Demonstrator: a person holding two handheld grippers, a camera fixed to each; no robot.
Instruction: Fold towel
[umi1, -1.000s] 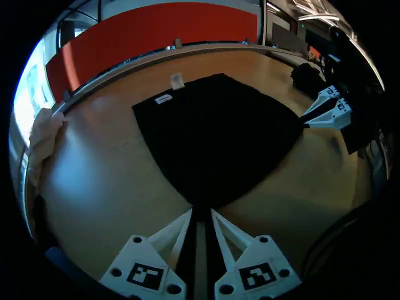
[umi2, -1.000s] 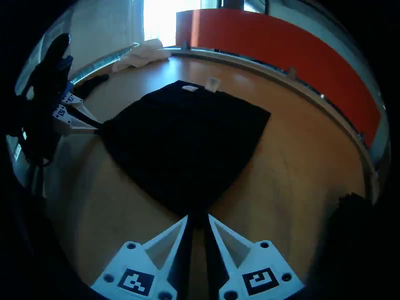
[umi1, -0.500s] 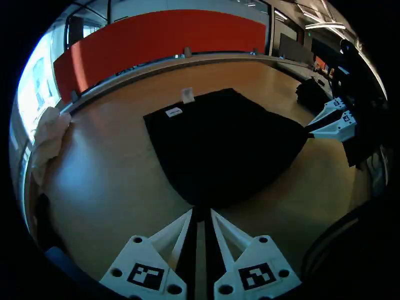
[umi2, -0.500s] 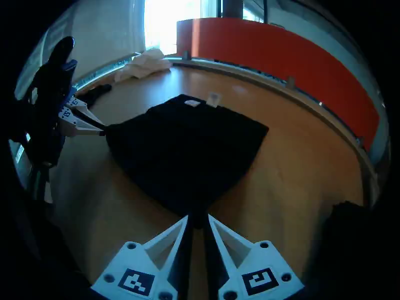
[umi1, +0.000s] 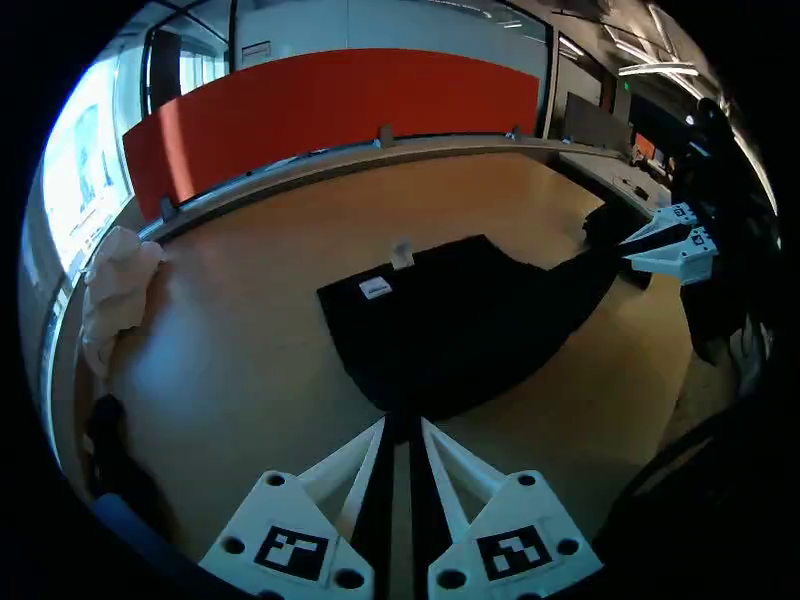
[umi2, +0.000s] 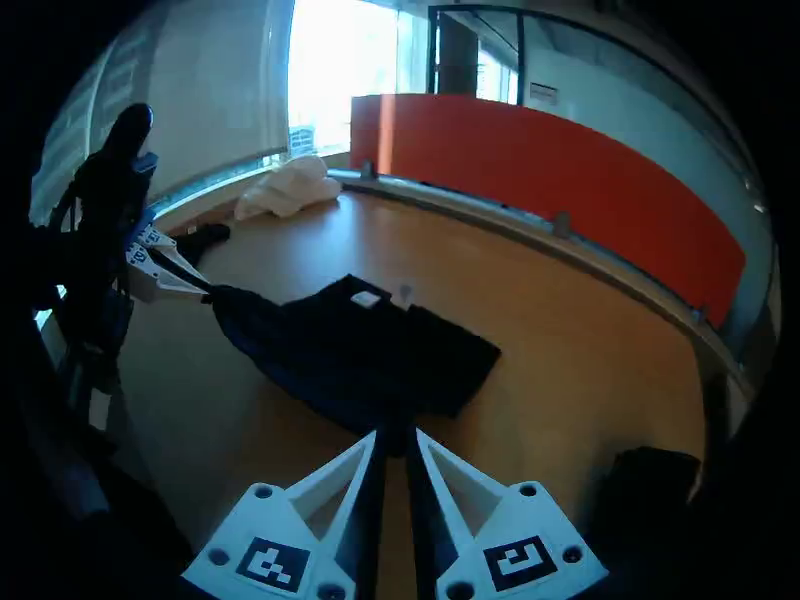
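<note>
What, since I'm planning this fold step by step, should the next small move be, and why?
Probably carry both held corners forward toward the far edge. The left gripper and right gripper each have jaws shut on a near corner of the towel, raised off the table, while that edge, with the label, lies flat.

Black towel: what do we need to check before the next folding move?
1. Left hand-held gripper shut on a towel corner: ok.
2. Right hand-held gripper shut on the other near corner: ok.
3. Both held corners lifted off the table: ok.
4. Far edge with the white tag lying flat on the table: ok.
5. Cream cloth apart from the towel, at the table's edge: ok.
6. Held corners level with each other: cannot tell.
</note>
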